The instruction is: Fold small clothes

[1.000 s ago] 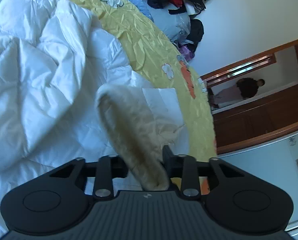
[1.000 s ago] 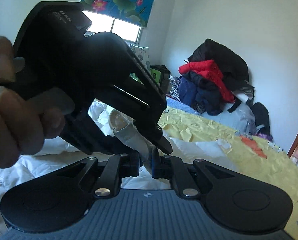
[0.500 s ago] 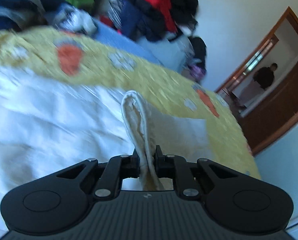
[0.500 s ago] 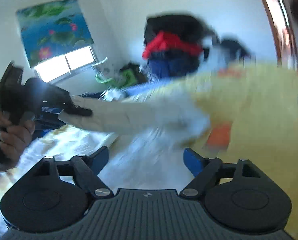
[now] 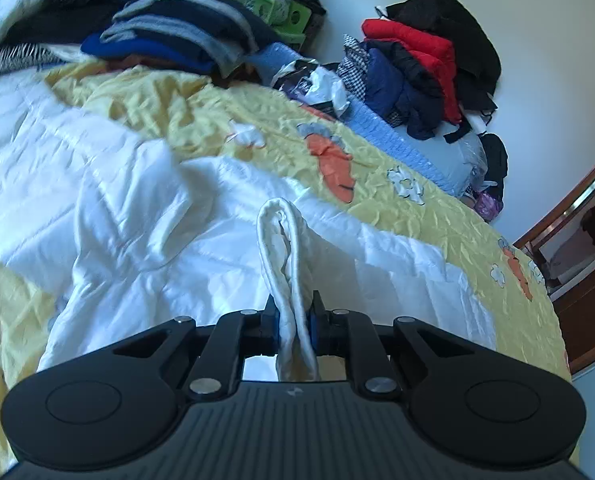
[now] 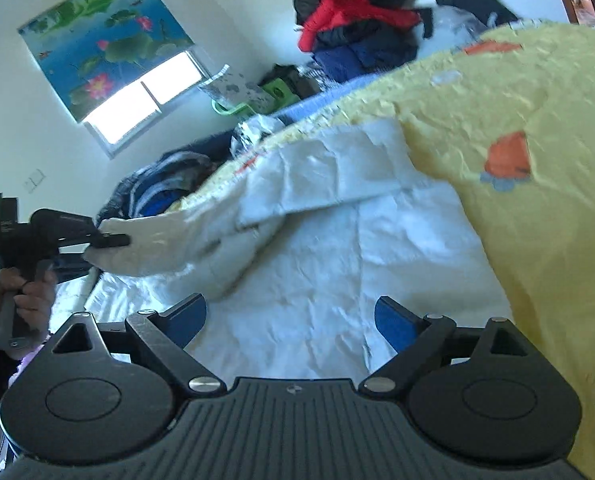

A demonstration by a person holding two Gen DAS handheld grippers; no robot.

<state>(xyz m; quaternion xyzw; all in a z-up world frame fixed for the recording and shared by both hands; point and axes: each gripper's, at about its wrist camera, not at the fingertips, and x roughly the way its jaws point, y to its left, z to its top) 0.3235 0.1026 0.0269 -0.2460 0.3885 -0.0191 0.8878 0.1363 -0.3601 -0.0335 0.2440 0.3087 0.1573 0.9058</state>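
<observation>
Now the small white garment (image 5: 283, 256) hangs lifted above the bed's white quilt (image 5: 109, 208), one end pinched tight in my left gripper (image 5: 292, 320). My right gripper (image 6: 291, 322) is spread wide and grasps nothing, hovering over the quilt beside the yellow bedspread (image 6: 537, 92).

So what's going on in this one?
A person is folding a small white garment on a bed with a yellow quilt. The left tool is shut on one end of it, holding it off the white duvet. The right tool is open and holds nothing, hovering above the bedding.
</observation>
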